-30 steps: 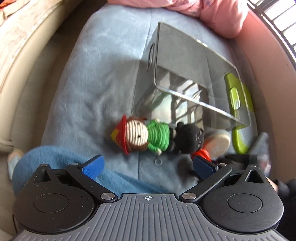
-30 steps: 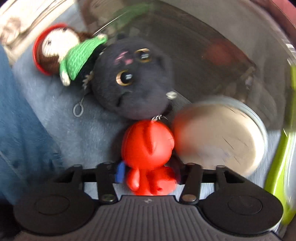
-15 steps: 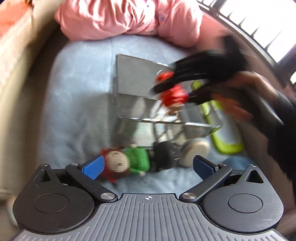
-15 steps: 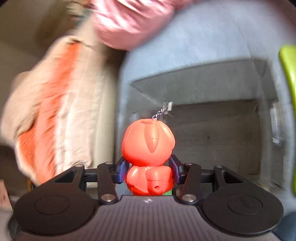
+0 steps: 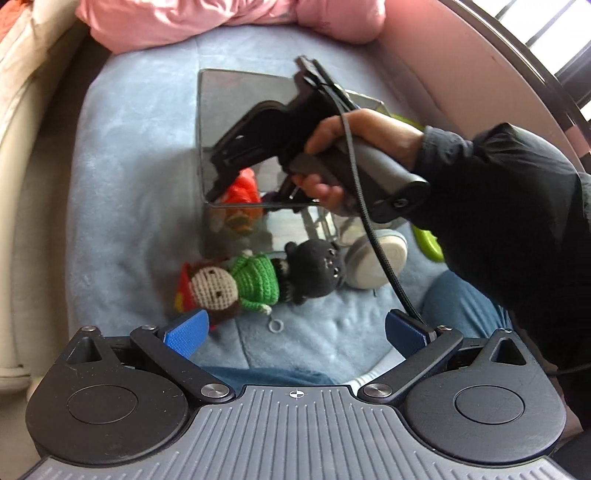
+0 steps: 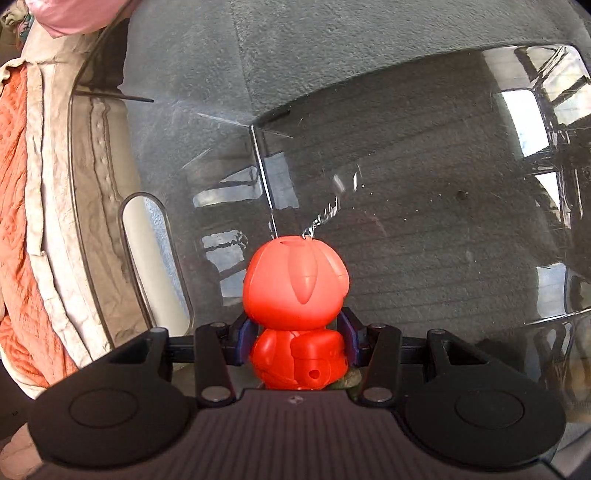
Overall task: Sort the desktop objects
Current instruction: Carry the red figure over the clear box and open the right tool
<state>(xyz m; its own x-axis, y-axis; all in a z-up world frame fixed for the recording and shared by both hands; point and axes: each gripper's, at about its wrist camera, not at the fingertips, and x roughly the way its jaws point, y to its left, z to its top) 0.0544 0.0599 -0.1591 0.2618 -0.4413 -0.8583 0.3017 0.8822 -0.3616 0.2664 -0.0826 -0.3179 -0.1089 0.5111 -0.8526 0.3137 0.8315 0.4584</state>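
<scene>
Right gripper point(image 6: 295, 343): fingers clamped on the body of a red plastic figurine point(image 6: 297, 295), one blue pad on each flank. The figurine's round head stands clear above the fingers, and a short metal chain point(image 6: 321, 218) leads off its crown. In the left wrist view the gripper reaches down into a clear plastic storage bin point(image 5: 236, 110), gripped at its handle by the person's right hand point(image 5: 354, 147) in a black sleeve point(image 5: 498, 206), a black cable running over the hand. The figurine point(image 5: 243, 190) shows there as a red shape inside the bin, above its near wall.

Left gripper point(image 5: 295, 332): fingers wide apart, nothing between them, poised above the blanket.

Clear plastic storage bin: smoky, see-through walls with a slotted handle cut-out point(image 6: 155, 258) on one side; stands on a light blue fleece blanket point(image 5: 129, 184).

Crochet doll point(image 5: 229, 284): green sweater, brown hair, red hat; lies on the blanket just before the bin's near wall, a small metal ring point(image 5: 276, 325) beside it.

Black plush cat point(image 5: 314, 269): touching the doll's side.

Round tin point(image 5: 376, 262): pale lid, just beside the cat.

Lime-green item point(image 5: 428, 243): partly hidden behind the sleeve; kind cannot be told.

Pink bedding point(image 5: 221, 18): bunched at the blanket's far edge.
</scene>
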